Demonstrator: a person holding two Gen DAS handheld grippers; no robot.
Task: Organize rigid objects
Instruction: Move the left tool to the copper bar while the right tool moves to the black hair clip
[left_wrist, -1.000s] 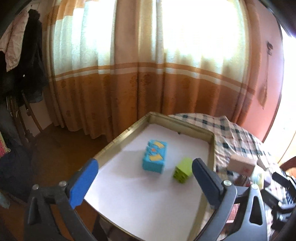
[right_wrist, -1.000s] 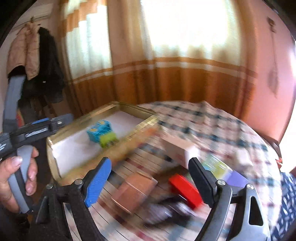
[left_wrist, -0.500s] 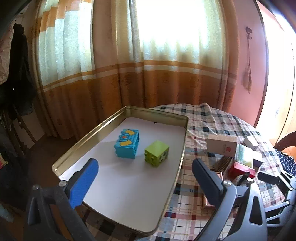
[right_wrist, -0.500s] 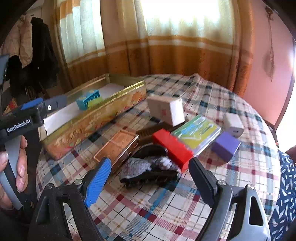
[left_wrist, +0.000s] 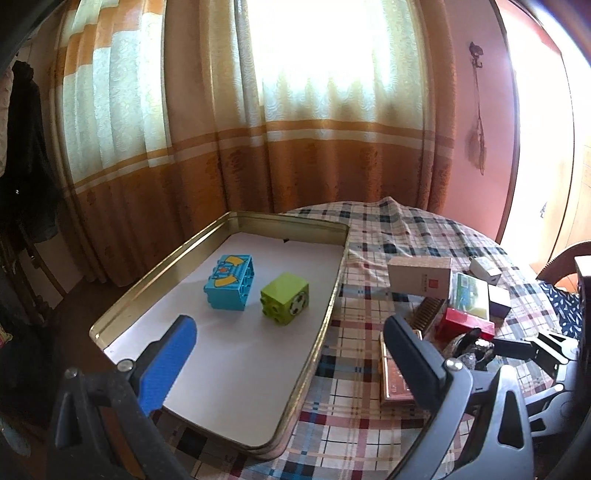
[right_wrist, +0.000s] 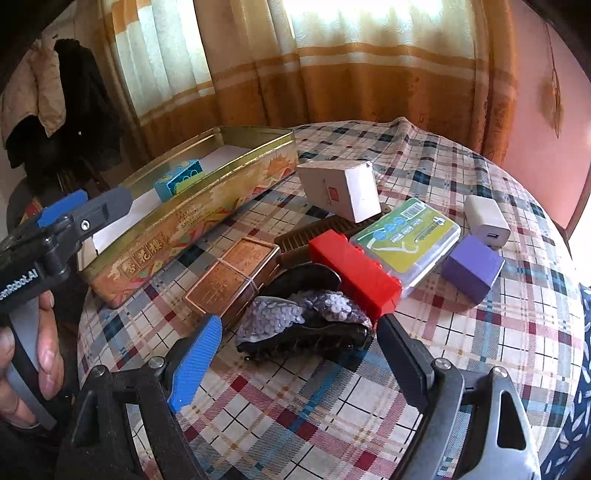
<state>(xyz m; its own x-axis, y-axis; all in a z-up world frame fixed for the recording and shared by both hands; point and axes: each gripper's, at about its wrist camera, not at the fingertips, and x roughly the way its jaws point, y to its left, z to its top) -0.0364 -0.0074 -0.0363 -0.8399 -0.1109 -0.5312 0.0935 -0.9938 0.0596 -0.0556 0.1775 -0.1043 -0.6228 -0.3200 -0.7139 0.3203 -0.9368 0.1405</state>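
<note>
Right tongs (right_wrist: 295, 354) hang released over the counter (right_wrist: 480, 369), jaws wide w/ nothing pressed btwn them. The hair clip (right_wrist: 306, 321) lies just ahead of the tips, btwn the two fingers as seen from the right wrist cam, its long axis running across the gap, roughly finger to finger. So the coming move prob. turns on this: the clip is wide along that axis, and the jaws must either straddle its whole length or turn to take it across the short way. Right hand is clearly nearer; left tongs (left_wrist: 291, 354), also released and empty, hover over the near end of the tin (left_wrist: 325, 325), well apart from the clip.

Count, inside the tin: 1 blue block (left_wrist: 231, 282), 1 green block (left_wrist: 285, 298), side by side, not touching.

Count, out on the counter: 1 hair clip, 1 red block (right_wrist: 354, 271), 1 copper-coloured box (right_wrist: 232, 275), 1 comb (right_wrist: 314, 234) partly hidden, 1 white carton (right_wrist: 340, 190), 1 floss case (right_wrist: 406, 236), 1 purple block (right_wrist: 472, 267), 1 charger (right_wrist: 485, 221). Eight still to sort, I'd judge; task early.
</note>
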